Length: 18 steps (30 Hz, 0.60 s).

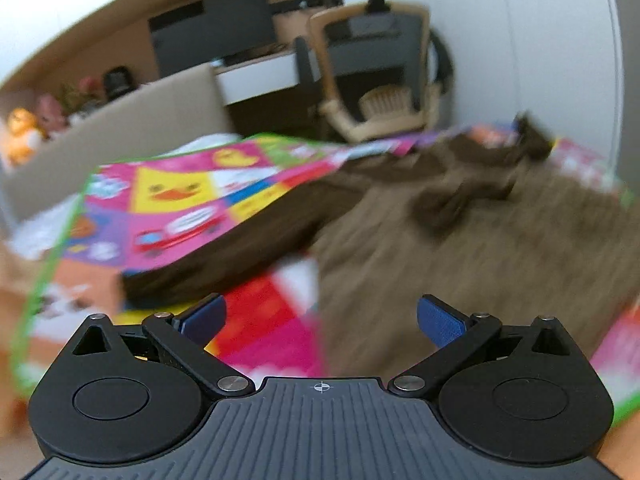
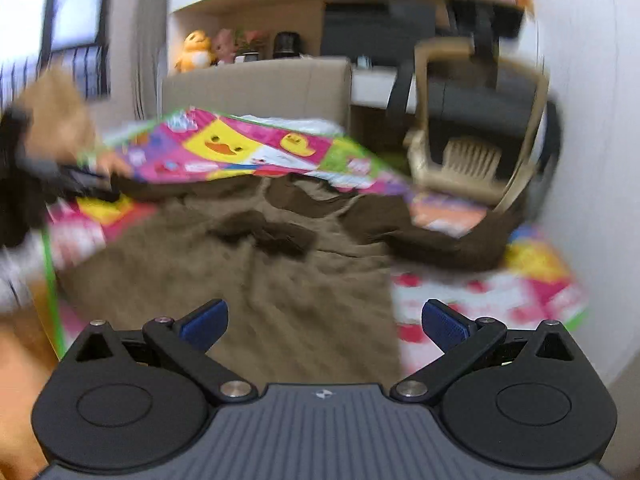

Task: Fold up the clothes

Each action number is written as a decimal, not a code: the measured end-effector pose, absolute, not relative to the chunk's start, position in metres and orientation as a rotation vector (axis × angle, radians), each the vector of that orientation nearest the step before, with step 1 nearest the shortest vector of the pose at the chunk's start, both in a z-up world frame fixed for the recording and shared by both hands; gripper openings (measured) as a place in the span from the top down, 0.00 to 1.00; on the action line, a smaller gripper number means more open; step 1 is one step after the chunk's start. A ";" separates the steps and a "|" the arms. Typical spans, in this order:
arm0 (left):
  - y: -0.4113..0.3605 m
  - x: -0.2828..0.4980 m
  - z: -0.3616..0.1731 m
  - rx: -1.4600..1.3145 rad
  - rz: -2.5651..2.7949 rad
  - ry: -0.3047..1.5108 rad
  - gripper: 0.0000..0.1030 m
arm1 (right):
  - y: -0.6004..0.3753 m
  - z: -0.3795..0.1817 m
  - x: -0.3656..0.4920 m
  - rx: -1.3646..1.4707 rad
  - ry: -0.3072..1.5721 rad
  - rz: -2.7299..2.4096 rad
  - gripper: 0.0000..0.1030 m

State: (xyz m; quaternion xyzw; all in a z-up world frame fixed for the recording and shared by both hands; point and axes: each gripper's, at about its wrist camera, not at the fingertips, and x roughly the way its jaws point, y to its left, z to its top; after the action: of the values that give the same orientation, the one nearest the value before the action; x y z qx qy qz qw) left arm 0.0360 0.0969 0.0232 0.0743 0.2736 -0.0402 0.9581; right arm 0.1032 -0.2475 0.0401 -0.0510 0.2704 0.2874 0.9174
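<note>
Left wrist view: the left claw (image 1: 320, 322) hangs wide open, blue pads (image 1: 440, 322) well apart and gripping nothing. Ahead of it the two-tone brown garment with a tan body and dark brown sleeves (image 1: 460, 240) lies spread on the bright patchwork cartoon play mat (image 1: 172, 208). Its dark sleeve (image 1: 240, 248) runs from lower left up toward centre frame, cuff end nearest the claw, just above the left pad. The tan body fills the right half of the frame.

Over to the right wrist view: the right claw (image 2: 325, 324) is spread open too, empty, hovering over the garment's (image 2: 256, 292) tan body. The body's long axis runs straight away from this claw, hem at the bottom of the frame, collar and dark trim toward the top. The other dark sleeve (image 2: 440, 244) stretches off to the right of centre. A blurred hand with the other claw (image 2: 60, 140) shows at the left edge.

Everything is motion-blurred, so folds are hard to read. My call: the garment looks flat and not yet folded, and each claw sits nearer its own sleeve, left claw closest to that cuff.
</note>
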 end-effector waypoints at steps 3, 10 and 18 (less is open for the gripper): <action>0.087 0.079 0.024 -0.052 -0.196 0.573 0.00 | -0.222 0.028 0.160 0.009 0.669 0.658 0.00; 0.076 0.166 0.001 -0.262 -0.323 0.677 0.00 | -0.173 -0.007 0.239 0.079 0.764 0.682 0.00; 0.096 0.220 -0.038 -0.329 -0.246 0.763 0.00 | -0.176 -0.029 0.278 0.248 0.884 0.583 0.00</action>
State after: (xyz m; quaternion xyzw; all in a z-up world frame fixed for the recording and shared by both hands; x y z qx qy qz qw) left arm 0.2197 0.0961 -0.0385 -0.1595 0.3697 -0.1193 0.9076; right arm 0.2779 -0.1756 -0.0288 0.1178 0.4207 0.2773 0.8557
